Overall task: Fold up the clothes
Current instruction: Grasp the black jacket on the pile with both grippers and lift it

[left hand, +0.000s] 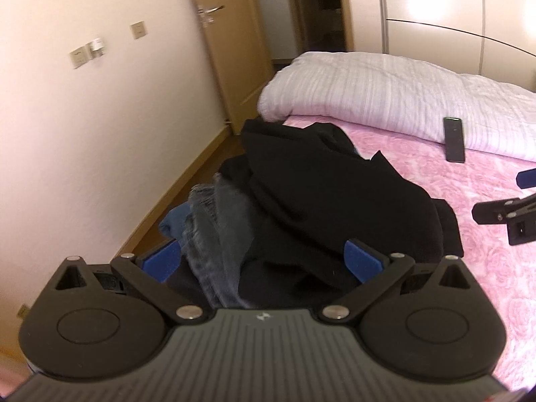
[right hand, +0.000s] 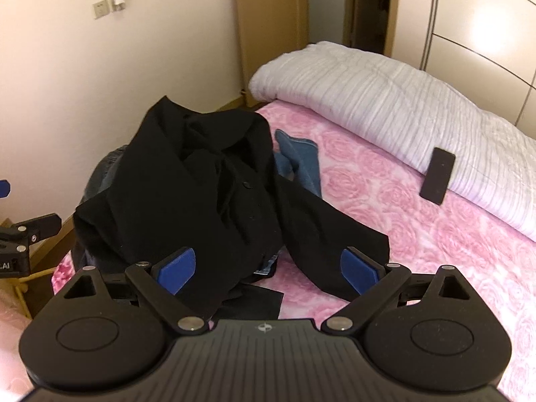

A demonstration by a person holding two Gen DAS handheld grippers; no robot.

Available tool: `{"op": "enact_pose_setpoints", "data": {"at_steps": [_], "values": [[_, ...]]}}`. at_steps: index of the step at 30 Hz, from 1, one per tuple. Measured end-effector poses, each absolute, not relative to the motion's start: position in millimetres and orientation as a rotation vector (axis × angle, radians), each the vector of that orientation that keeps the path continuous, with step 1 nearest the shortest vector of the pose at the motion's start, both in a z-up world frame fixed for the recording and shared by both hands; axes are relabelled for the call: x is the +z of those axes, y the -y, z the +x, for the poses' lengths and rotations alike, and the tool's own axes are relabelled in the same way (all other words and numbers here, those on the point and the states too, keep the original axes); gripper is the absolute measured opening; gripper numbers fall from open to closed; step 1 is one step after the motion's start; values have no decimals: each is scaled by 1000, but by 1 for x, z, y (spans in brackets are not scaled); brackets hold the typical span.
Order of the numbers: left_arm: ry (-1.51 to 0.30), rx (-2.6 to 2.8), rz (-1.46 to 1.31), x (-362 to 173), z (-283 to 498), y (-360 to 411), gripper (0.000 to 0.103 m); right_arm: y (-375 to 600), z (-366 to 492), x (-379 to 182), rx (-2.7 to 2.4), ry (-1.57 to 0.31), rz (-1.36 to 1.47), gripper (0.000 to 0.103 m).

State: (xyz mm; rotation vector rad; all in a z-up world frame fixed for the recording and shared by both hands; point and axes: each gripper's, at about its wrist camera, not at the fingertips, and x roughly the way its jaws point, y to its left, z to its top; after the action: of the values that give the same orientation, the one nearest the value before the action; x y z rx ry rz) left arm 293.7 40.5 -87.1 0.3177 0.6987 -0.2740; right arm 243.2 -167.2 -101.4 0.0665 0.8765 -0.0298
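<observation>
— So, where do your tools stand?

— Both are spread wide with nothing between the pads. My left gripper [left hand: 263, 261] hangs over the near end of the heap; my right gripper [right hand: 268, 269] sits low over a flap of the black garment [right hand: 187, 194].

— And the clothes?

— Piled at the left edge of the bed [right hand: 385, 201], crumpled, none of it lying folded. The black garment drapes over the top, grey jeans [left hand: 214, 221] spill from beneath it toward the bed's left edge, and a blue piece [right hand: 301, 160] pokes out on the far side.

— What worries you?

— Layers. If I pinch deep, I judge I'd catch two garments at once and drag the heap. The jeans already hang at the edge, so a sideways tug could slide them onto the floor. A phone [right hand: 437, 176] leans against the rolled white duvet [right hand: 385, 100] across the bed; swinging cloth wide could knock it.
</observation>
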Motion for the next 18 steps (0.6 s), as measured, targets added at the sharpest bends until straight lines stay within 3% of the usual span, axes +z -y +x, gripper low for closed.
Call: {"op": "enact_pose_setpoints", "data": {"at_steps": [11,18], "values": [[-685,-409,356,-106,350,-53,102,134,261,-109,45,-867,-47,98],[-693,-512,385,-113,381,-63,102,100,289,-136,146,-906,-148,94]]}}
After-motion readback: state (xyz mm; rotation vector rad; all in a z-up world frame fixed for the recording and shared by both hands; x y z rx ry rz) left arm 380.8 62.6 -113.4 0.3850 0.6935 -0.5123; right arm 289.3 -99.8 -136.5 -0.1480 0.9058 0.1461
